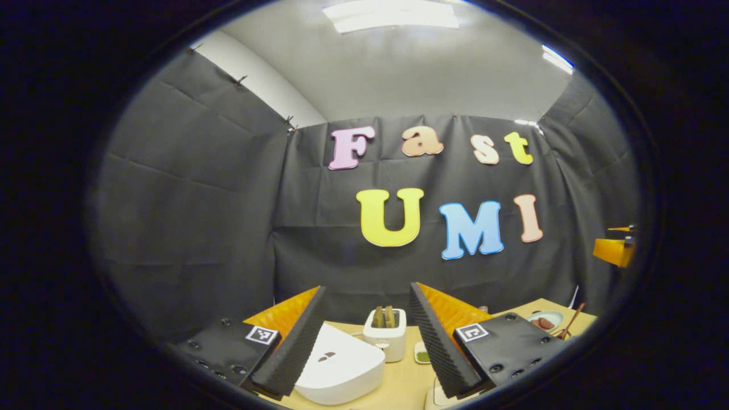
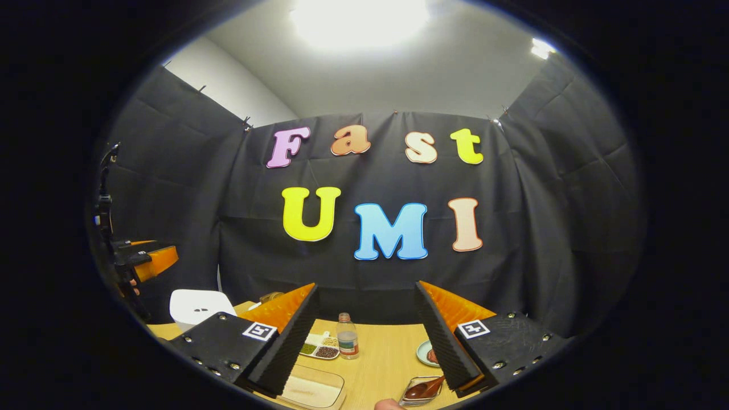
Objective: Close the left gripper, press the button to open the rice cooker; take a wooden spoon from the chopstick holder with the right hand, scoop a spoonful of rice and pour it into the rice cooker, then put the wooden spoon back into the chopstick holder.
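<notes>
In the left gripper view my left gripper (image 1: 366,287) is open, and the white rice cooker (image 1: 342,367) sits low between its fingers with the lid down. The right gripper view has my right gripper (image 2: 366,285) open over the wooden table (image 2: 387,353), holding nothing. A dark wooden spoon (image 2: 424,389) lies in a clear holder by its right finger. The rice cooker (image 2: 199,307) stands far left there, with the left gripper (image 2: 142,259) above it. A divided tray of grains (image 2: 322,347) lies ahead.
A white box with brown pieces in its top (image 1: 385,336) stands behind the cooker, with a small green dish (image 1: 422,356) beside it. A bottle (image 2: 346,336), a plate (image 2: 426,353) and a clear tray (image 2: 313,390) are on the table. Black cloth walls surround the booth.
</notes>
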Motion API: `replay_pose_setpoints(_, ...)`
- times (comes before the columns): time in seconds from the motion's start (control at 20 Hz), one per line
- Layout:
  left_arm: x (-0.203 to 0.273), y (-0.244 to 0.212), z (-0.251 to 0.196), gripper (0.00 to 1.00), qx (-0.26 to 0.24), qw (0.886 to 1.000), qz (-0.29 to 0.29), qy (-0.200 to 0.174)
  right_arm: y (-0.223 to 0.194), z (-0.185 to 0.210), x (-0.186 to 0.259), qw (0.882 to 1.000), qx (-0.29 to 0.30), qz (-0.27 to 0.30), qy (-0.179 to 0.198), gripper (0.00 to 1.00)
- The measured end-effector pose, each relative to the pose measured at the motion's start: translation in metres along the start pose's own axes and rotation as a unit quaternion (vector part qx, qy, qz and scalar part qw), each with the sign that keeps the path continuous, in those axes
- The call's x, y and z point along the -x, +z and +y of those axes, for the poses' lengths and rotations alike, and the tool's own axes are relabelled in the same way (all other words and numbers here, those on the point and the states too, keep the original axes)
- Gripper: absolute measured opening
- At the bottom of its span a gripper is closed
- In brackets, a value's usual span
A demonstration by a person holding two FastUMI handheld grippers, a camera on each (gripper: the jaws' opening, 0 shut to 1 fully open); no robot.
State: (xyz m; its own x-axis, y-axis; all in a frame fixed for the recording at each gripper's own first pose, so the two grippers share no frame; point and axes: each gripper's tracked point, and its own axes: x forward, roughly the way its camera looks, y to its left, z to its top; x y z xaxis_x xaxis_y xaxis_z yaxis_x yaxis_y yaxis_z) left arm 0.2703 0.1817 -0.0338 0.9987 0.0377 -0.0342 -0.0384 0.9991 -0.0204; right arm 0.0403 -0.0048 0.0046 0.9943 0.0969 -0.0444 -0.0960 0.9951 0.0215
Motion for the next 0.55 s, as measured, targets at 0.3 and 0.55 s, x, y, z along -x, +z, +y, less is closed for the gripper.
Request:
replay_pose_setpoints(0.3, 0.010, -0.004, 0.000, 0.98, 0.011, 1.000, 0.008, 0.011, 0.000, 0.010, -0.001, 1.000, -0.010, -0.008, 0.005, 1.00)
replay_pose_setpoints(0.55, 0.010, 0.000, 0.002, 0.95, 0.010, 1.000, 0.000, 0.016, 0.000, 0.016, -0.004, 1.000, -0.027, -0.011, 0.010, 0.97)
